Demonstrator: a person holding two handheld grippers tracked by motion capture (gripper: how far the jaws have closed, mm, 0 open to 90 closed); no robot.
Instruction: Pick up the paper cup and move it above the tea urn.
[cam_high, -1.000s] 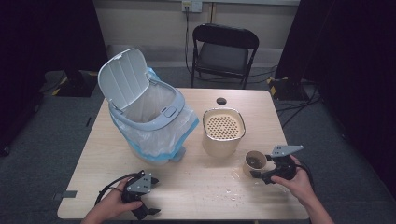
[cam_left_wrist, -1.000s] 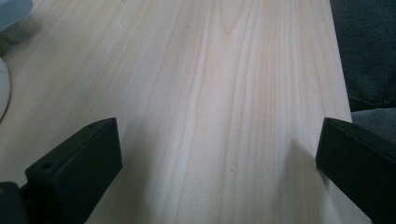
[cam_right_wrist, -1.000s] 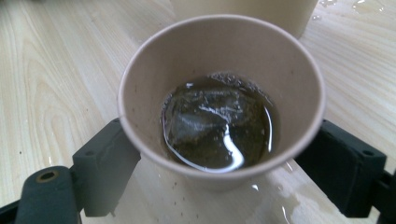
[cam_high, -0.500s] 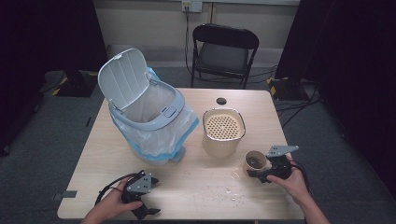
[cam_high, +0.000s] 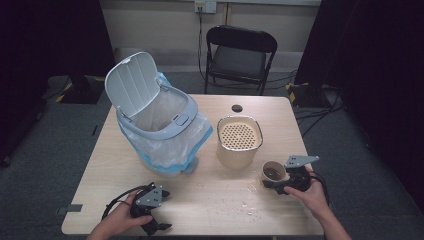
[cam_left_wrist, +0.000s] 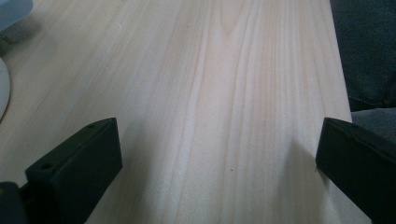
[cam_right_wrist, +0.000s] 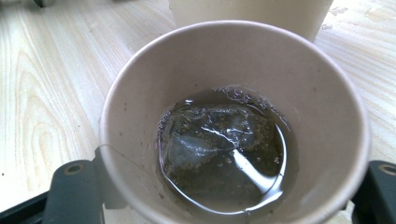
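A brown paper cup stands near the table's right front, beside a beige container. In the right gripper view the cup holds dark liquid with a soaked bag or ice lump in it. My right gripper reaches in from the right. Its jaws have just been closing with the cup between them, and both pads now lie against the cup's walls. My left gripper rests at the table's left front edge. In the left gripper view its jaws stand wide open over bare wood.
A grey bin with its lid up and a blue-white liner stands at the left middle. The beige container has a perforated top. Crumbs lie in front of the cup. A small black disc lies near the far edge, with a folding chair behind the table.
The right gripper's jaws have drawn in around the paper cup. The left hand and its gripper have stayed where they were.
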